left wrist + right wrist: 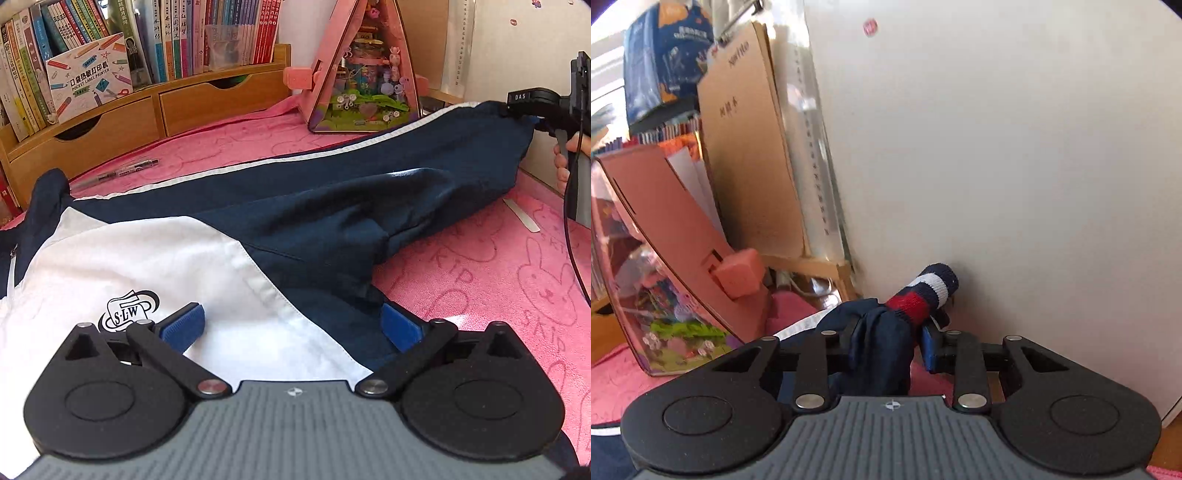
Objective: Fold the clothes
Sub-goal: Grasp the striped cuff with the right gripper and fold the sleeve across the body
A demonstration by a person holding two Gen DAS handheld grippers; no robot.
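the left tongs (291,325) hang just over the white chest panel of one jacket (332,221), their two blue pads (183,325) spread wide with nothing between them. one black crest (127,312) is printed on that panel, just left of the left pad. the jacket, navy and white, lies on one pink towel (517,280) covering the tabletop. its one long sleeve runs from the body toward the white wall (997,147). at the sleeve end the right tongs (890,332) are closed on the gathered navy cloth, just behind one striped cuff (923,291) that touches the wall. behind the jacket stand one pink triangular model house (364,66) and two wooden drawers (218,99); two pens (125,171) lie beside the jacket's collar.
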